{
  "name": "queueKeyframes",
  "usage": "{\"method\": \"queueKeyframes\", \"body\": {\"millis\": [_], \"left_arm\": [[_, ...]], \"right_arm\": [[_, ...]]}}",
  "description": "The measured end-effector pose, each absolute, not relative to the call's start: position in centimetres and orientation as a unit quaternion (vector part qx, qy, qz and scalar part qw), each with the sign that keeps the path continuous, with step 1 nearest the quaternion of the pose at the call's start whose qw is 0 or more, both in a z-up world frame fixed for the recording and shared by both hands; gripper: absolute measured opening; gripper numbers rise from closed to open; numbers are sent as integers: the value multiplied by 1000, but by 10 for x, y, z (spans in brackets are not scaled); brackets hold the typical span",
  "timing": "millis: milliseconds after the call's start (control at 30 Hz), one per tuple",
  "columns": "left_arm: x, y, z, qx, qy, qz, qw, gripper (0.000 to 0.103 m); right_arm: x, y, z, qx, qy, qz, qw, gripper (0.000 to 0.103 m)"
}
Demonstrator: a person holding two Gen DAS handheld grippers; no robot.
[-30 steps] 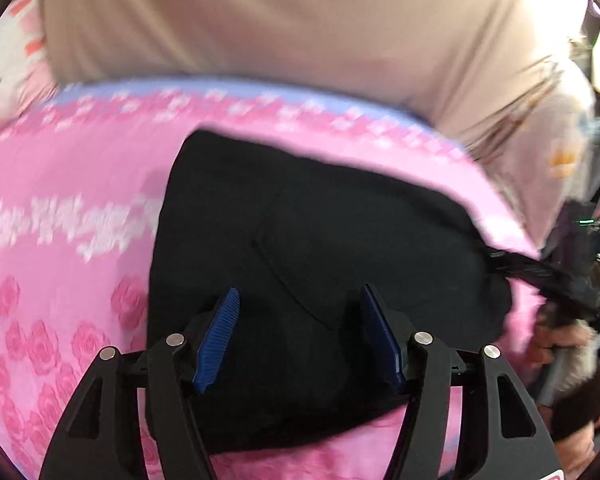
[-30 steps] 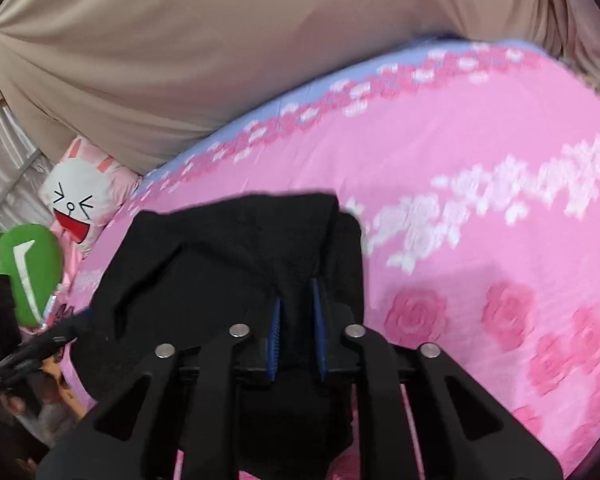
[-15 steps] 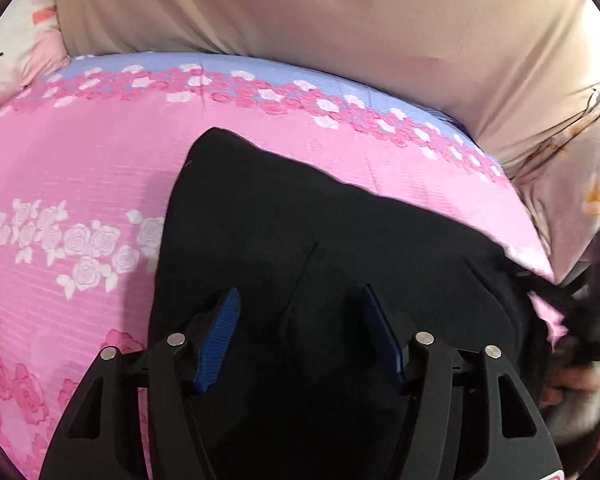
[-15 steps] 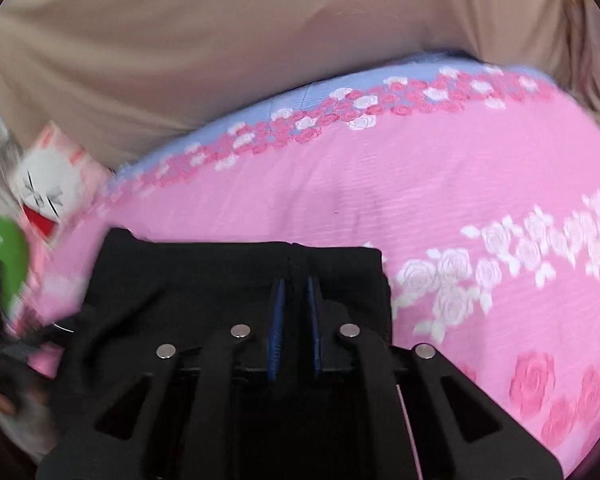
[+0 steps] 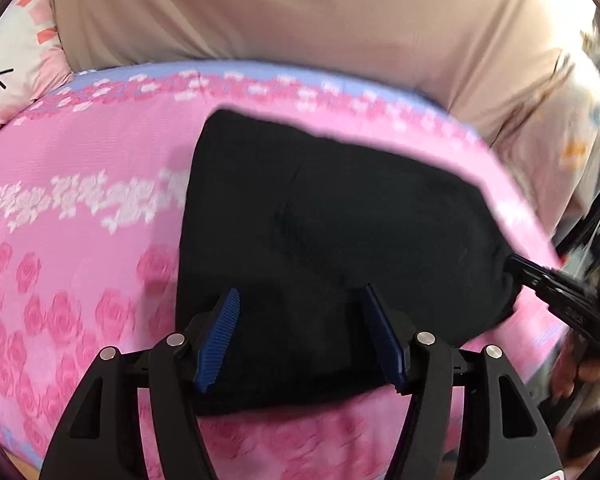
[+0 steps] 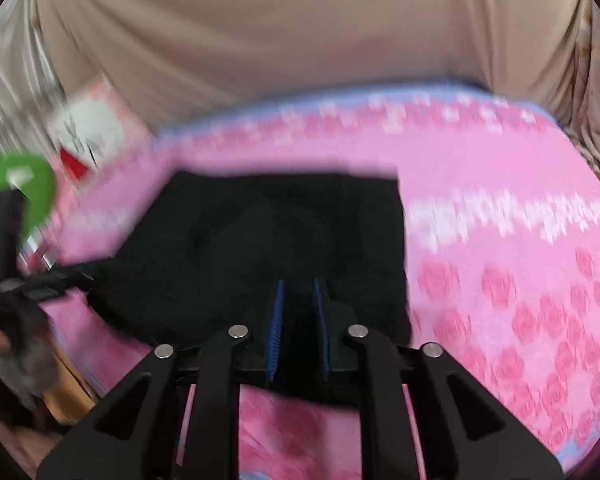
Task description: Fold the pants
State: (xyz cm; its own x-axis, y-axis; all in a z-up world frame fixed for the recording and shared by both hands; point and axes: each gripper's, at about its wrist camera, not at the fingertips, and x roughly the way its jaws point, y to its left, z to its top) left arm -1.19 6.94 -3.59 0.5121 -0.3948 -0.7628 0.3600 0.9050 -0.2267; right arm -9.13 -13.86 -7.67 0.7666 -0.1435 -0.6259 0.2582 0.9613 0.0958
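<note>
The black pants point(image 5: 332, 240) lie folded in a compact stack on the pink floral bedsheet point(image 5: 80, 200). My left gripper point(image 5: 300, 320) is open and empty, its blue pads spread just above the near edge of the stack. In the right wrist view the pants point(image 6: 280, 232) lie ahead, and my right gripper point(image 6: 298, 320) has its pads close together with a narrow gap over the near edge; whether cloth sits between them is unclear. The right gripper also shows in the left wrist view point(image 5: 556, 292) at the stack's right edge.
A beige cloth backdrop point(image 5: 300, 20) rises behind the bed. A white cartoon pillow point(image 5: 16, 64) lies at the far left. A green object point(image 6: 20, 192) and the other gripper point(image 6: 32, 280) show left in the right wrist view. The bed edge drops off at the right point(image 5: 548, 360).
Both grippers have pulled back from the folded pants, which now look smaller and flatter. The right gripper's pads have opened slightly. The views are motion-blurred.
</note>
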Motion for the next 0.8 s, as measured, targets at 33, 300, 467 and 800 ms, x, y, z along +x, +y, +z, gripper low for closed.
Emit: {"method": "queueKeyframes", "body": {"millis": [33,300,467,800], "left_arm": [[-13,70,-40,-18,442,-222,869,64],[9,81,25,-51,373,-222,900,65],[97,68,22,-76,404,-198,890,71],[139,60,-39,-16,447,-106,888,73]], "right_arm": [[-94,-140,-80,86,307,-100,942,12],[-74,-107,15,85,217,-44,971,17],[19,-118,26,86,222,-43,970,23],[30,-209,-19,192,275,-156,929,22]]}}
